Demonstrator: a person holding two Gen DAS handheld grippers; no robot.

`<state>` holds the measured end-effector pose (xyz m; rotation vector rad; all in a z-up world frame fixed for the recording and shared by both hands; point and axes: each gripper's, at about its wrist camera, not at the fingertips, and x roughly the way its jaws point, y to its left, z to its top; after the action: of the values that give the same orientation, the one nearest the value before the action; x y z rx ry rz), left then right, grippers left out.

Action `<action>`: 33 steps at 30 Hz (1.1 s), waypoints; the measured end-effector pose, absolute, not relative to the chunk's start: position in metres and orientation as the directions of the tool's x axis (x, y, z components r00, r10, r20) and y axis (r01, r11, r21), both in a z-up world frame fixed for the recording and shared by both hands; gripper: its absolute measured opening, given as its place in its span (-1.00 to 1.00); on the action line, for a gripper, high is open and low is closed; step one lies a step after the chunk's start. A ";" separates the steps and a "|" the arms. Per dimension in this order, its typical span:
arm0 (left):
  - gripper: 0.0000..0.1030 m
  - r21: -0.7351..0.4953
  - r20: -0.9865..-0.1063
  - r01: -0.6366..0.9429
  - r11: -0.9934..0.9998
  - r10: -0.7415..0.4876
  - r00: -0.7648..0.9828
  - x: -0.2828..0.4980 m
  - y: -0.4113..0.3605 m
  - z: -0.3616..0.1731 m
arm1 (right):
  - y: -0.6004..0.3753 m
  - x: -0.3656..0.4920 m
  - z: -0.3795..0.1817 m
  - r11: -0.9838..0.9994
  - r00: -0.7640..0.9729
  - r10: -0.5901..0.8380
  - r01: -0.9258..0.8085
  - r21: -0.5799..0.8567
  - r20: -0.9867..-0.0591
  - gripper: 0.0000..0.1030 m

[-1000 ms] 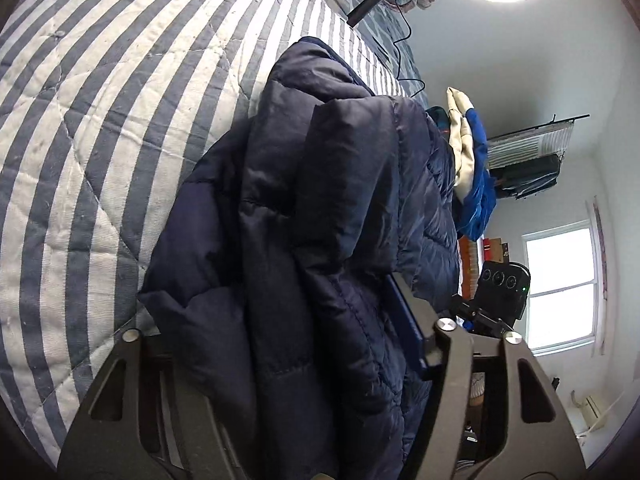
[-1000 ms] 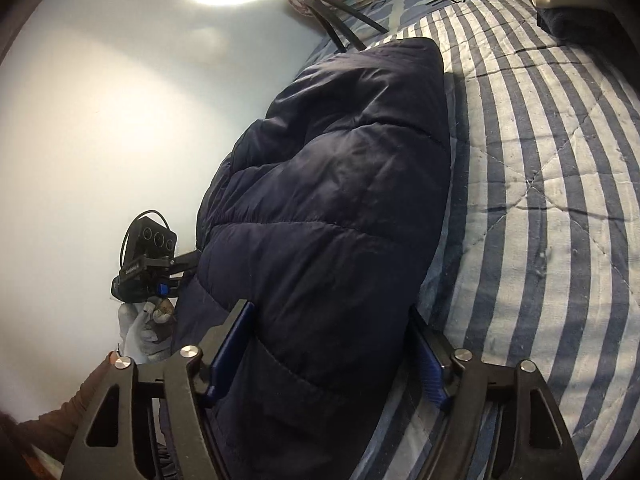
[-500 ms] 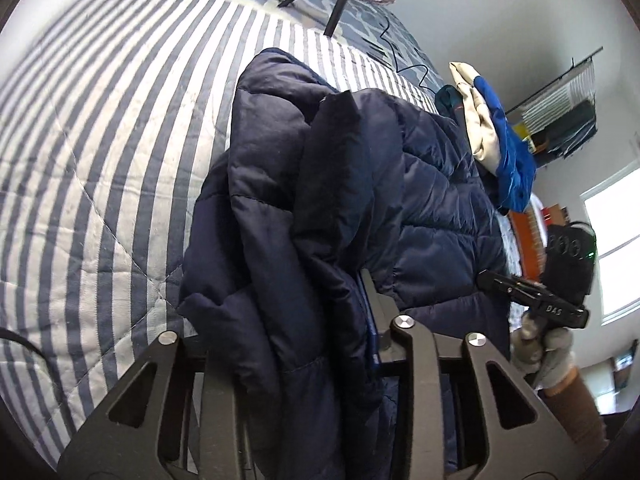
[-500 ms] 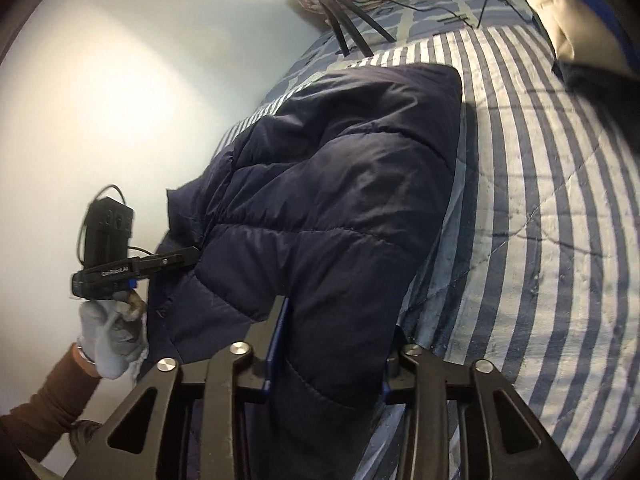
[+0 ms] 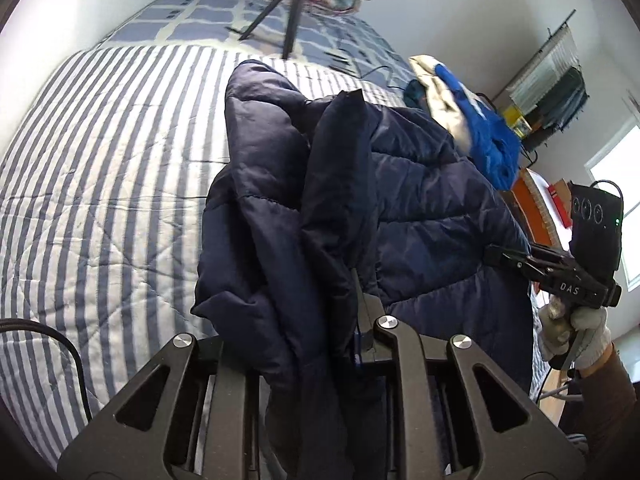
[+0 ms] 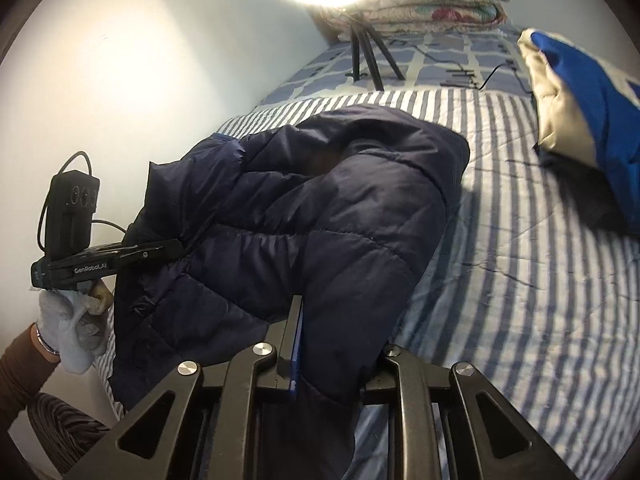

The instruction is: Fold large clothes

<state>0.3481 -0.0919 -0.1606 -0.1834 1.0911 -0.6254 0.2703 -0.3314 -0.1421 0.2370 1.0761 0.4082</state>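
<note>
Jacket [image 5: 400, 208]: navy quilted puffer, bunched and folded over itself, lifted at its near edge, far part draped on the striped bedspread [image 5: 100, 184].
Left gripper [image 5: 304, 320]: jaws just closed down, now pinching a thick fold of the jacket's near-left edge; right finger [image 5: 362, 300] pressed into the fabric, left finger hidden behind the cloth.
Right gripper [image 6: 332, 328]: jaws just closed down, now clamped on the jacket's near-right edge; blue-padded left finger [image 6: 295, 336] tight against the fabric, the other buried in the fold.
Gloved hands: right hand [image 5: 572, 328] at the far right in the left wrist view, left hand [image 6: 76, 328] at the near left in the right wrist view, each gripping a handle.
Blue and cream garment [image 6: 580, 112]: on the bed, far right, apart from the jacket.
Tripod [image 5: 280, 20]: far end of the bed, before the folded floral quilt [image 6: 432, 4].
</note>
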 end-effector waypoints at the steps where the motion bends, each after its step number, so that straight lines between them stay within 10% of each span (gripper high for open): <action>1: -0.65 -0.439 -0.766 0.392 0.808 -0.565 0.307 0.346 -0.096 -0.157 | -0.334 0.271 -0.141 0.902 0.415 0.432 -0.205 0.380 -0.800 -0.66; 33: -0.68 -0.564 -0.528 0.648 0.512 -0.827 0.194 0.442 -0.320 -0.068 | -0.568 0.259 -0.054 0.901 0.687 0.366 -0.092 0.425 -0.627 -0.70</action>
<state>0.4421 -0.3197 -0.0675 -0.2360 0.8980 -1.0472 0.2587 -0.5683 -0.0536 0.3790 0.7748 0.2630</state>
